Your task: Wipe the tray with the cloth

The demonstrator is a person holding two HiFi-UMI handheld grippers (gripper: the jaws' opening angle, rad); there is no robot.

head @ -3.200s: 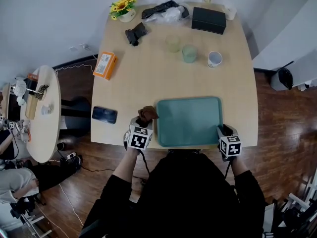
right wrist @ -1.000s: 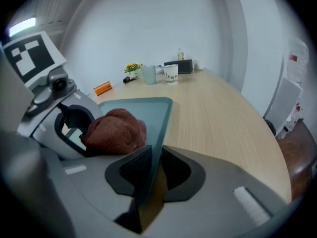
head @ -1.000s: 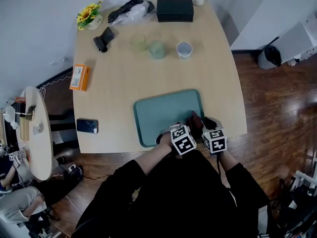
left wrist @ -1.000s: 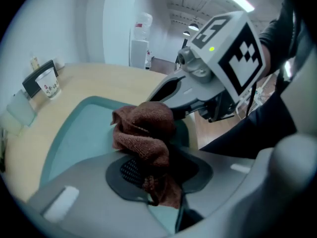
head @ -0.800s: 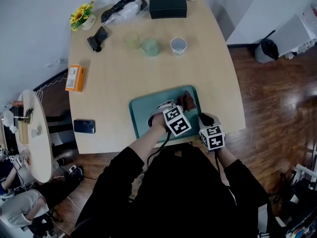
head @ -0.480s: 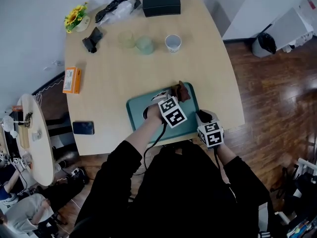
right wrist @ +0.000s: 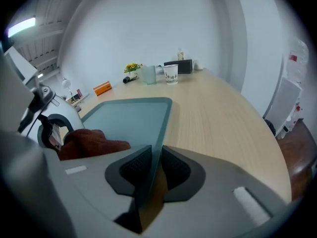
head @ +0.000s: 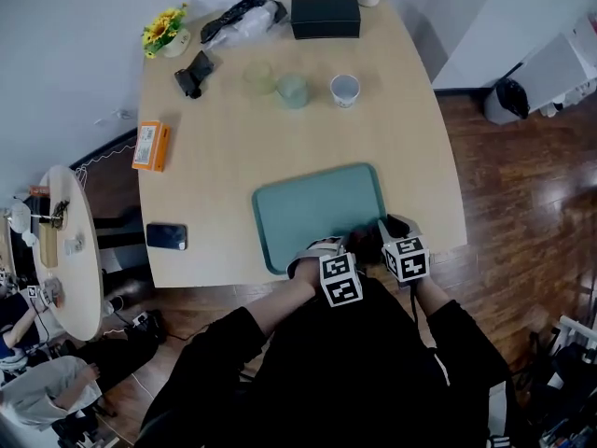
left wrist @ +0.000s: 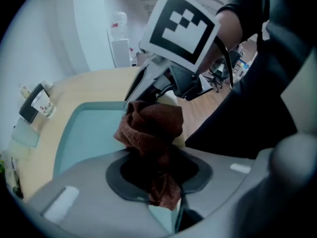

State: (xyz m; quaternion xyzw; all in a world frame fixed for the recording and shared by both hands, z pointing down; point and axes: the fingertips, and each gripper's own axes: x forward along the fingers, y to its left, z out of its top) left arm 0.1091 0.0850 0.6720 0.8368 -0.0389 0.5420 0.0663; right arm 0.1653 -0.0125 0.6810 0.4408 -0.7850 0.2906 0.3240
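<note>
Inspection of the light wooden counter (head: 233, 157) finds a teal rectangular plastic tray (head: 317, 213) lying flat near the front edge, toward the right side. The left gripper (left wrist: 158, 171) has its jaws closed tight on a crumpled rust-brown terry cloth (left wrist: 151, 128). A wad of the cloth bulges ahead of the pads and a shorter tail hangs out behind them. The cloth sits over the tray's near right corner, low against the tray floor; whether it presses on the surface cannot be determined from any view. The right gripper (right wrist: 151, 168) stands just beside it, jaws clamped on the raised rim at the tray's near right corner, with the rim running straight between the two pads. In the head view both grippers crowd that same corner, marker cubes side by side, the left gripper's arm reaching across the person's front. The rest of the tray floor is bare. Well behind the tray stand two translucent green cups (head: 292, 90) and a white paper cup (head: 345, 89). A black box (head: 325, 16) sits at the far edge. An orange carton (head: 149, 146) and a black phone (head: 167, 236) lie at the left side.
</note>
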